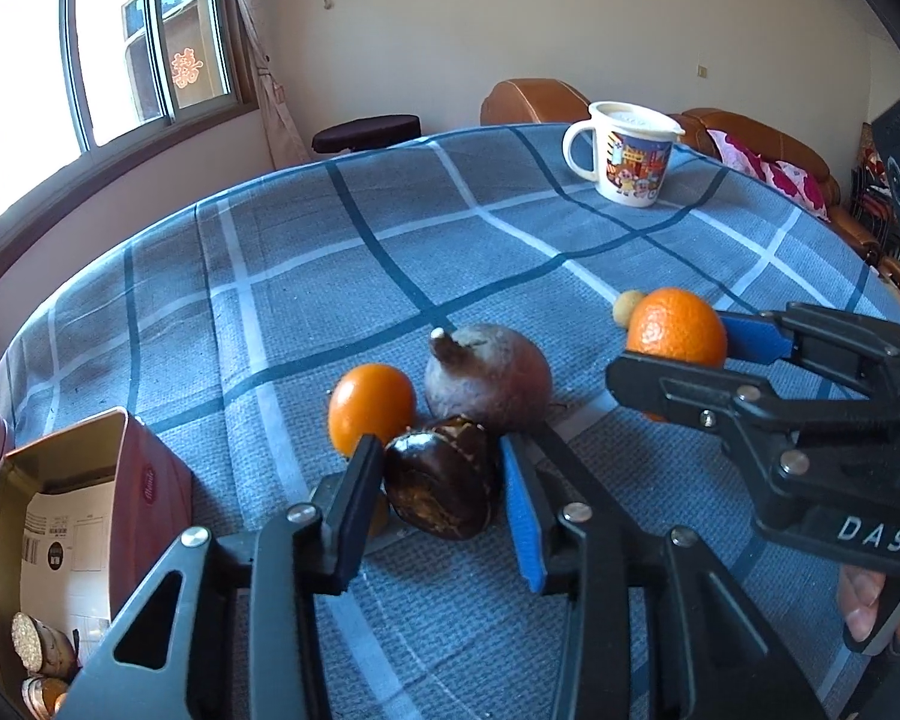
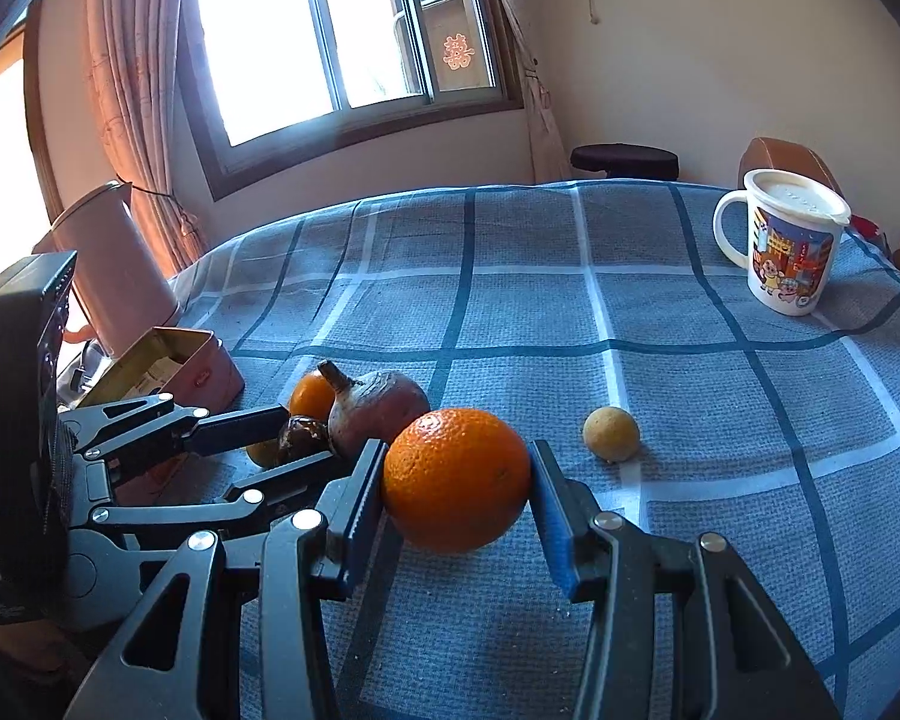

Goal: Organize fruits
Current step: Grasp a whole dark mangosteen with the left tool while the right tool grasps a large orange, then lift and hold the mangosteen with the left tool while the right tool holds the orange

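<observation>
Right tongs clamp the large orange. Beside that orange, left tongs stand open around a dark chestnut-like fruit on the worktop.

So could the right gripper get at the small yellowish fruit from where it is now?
Probably not right away: the right gripper already brackets the large orange. The small yellowish fruit lies apart, just beyond to the right, on bare tablecloth, nothing blocking.
</observation>
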Action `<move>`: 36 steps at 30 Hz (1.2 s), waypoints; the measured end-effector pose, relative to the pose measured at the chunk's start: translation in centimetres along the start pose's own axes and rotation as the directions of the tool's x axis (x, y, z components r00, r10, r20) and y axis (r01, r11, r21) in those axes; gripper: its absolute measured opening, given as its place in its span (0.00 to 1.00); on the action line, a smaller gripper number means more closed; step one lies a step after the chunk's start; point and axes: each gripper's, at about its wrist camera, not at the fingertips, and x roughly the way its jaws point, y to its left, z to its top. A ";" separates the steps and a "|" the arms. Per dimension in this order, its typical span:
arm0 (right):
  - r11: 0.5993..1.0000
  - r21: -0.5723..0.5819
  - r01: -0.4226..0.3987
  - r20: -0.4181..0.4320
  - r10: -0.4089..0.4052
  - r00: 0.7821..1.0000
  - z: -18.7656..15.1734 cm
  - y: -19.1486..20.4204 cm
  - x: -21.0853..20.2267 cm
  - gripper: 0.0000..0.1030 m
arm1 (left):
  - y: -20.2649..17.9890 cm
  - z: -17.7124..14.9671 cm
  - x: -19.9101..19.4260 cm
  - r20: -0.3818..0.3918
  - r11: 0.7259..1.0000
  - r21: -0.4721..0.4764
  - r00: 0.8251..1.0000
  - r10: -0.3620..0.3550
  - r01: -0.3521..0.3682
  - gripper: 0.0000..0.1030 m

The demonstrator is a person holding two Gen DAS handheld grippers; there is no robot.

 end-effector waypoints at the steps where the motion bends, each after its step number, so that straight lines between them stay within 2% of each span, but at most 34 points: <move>1: 1.000 -0.001 0.001 0.004 -0.001 1.000 0.0 0.0 -0.1 0.47 | 0.0 -0.1 -0.2 0.007 1.000 -0.004 1.000 -0.004 0.004 0.40; 10: 1.000 -0.018 0.003 0.027 -0.003 1.000 0.0 0.3 -0.5 0.47 | 0.2 -0.6 -2.3 0.101 0.999 -0.030 0.995 -0.007 0.010 0.40; 36: 0.999 -0.047 -0.026 0.112 0.031 0.993 -0.1 0.8 -2.2 0.47 | 1.1 -1.3 -5.5 0.259 0.996 -0.091 0.966 0.030 -0.007 0.40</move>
